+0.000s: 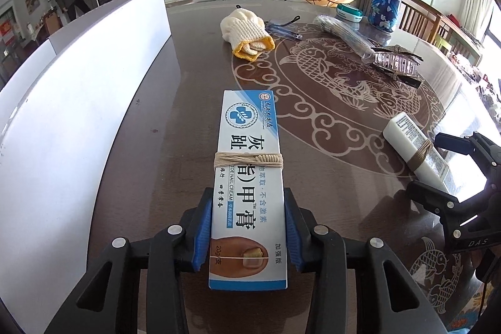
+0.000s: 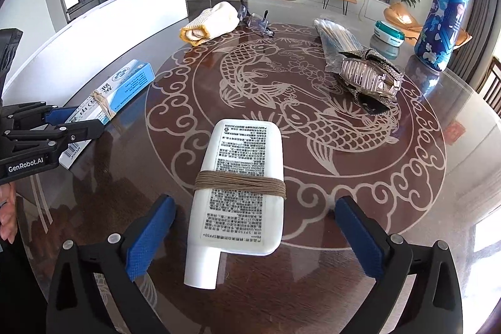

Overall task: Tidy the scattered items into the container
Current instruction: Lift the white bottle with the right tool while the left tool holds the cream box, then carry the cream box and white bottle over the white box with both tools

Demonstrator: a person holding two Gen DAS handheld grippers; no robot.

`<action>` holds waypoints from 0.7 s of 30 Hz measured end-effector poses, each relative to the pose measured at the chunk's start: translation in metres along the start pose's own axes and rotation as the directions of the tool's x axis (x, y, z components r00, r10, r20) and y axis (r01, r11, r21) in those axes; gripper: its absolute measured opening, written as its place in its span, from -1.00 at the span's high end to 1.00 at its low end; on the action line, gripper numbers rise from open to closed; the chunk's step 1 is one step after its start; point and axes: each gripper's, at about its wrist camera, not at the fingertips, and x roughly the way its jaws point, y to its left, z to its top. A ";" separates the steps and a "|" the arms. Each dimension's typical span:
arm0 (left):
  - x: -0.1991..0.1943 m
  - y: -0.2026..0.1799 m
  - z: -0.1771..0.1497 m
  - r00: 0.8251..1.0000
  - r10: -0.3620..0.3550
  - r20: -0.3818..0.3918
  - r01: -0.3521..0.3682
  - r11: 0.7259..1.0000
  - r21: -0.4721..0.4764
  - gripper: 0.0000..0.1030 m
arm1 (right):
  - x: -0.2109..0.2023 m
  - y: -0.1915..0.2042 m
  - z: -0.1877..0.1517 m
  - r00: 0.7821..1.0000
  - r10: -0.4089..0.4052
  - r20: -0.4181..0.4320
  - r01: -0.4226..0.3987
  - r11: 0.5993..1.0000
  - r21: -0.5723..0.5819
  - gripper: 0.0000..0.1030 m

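Dark carp-patterned table (image 2: 313, 287) carried the clutter; at left, beside the white container (image 1: 78, 115), the left gripper (image 1: 247, 227) pinched the cream box (image 1: 247, 177) for lifting, while the right gripper (image 2: 253, 233) gaped around the untouched white tube (image 2: 241, 177)

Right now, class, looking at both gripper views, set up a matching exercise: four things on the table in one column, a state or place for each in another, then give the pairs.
Things:
1. cream box
2. white tube
3. glove
4. blue bottle

States:
A. standing upright at the far right
B. lying between wide-open pads, untouched
C. rolled up, yellow cuff
D. clamped between blue pads

Pairs: 1-D, 2-B, 3-C, 4-A
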 end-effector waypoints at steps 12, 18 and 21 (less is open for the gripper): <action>-0.018 -0.006 -0.024 1.000 -0.007 -0.021 0.007 1.000 0.006 0.21 | 0.002 -0.013 0.014 0.992 0.101 -0.074 -0.100 0.995 0.011 -1.00; -0.019 -0.008 -0.025 0.999 -0.012 -0.035 0.012 1.000 -0.009 0.21 | 0.011 -0.004 0.033 0.968 0.125 -0.219 -0.136 0.990 -0.034 -0.85; -0.021 -0.011 -0.027 0.999 -0.017 -0.034 0.016 1.000 -0.010 0.21 | 0.012 0.011 0.033 0.971 0.084 -0.225 -0.114 0.986 -0.122 -0.54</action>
